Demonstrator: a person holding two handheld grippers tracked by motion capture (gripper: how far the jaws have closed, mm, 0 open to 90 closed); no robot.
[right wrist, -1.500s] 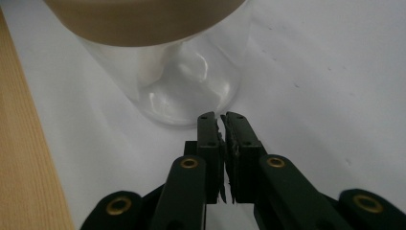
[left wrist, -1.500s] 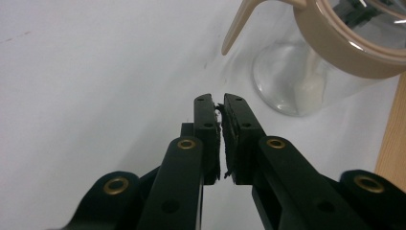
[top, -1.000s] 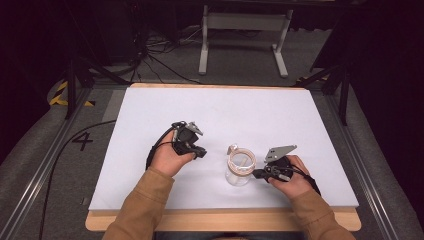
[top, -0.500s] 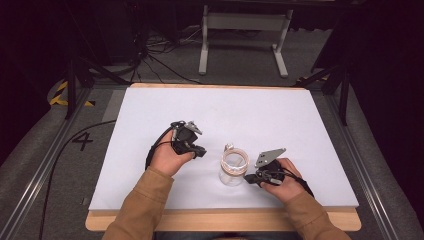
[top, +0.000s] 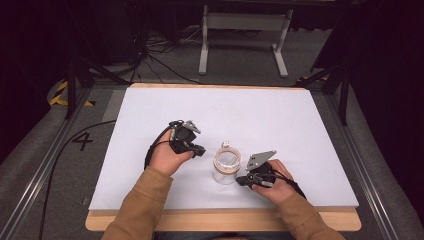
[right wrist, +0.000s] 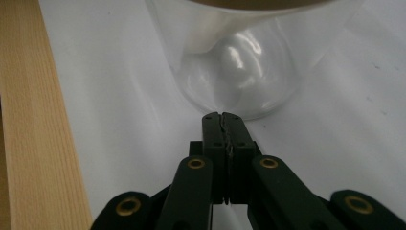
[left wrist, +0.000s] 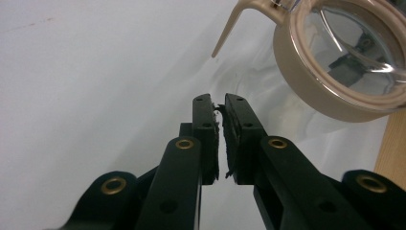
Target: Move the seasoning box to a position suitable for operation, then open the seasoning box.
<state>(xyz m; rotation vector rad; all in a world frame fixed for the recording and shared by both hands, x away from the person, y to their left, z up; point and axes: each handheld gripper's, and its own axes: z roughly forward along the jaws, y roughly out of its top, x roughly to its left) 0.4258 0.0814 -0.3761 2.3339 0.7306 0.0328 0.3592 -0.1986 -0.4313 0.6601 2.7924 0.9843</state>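
Left claw [top: 200,150] nearly closed, right claw [top: 240,180] fully closed, both held low

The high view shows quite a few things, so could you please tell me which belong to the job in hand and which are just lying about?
In the job:
clear glass jar with a beige lid
left gripper, shut
right gripper, shut

Lying about:
white table top
grey metal stand
black floor cables

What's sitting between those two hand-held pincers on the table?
A clear glass jar with a beige lid stands on the white table between the left gripper and right gripper, seen from the high view.
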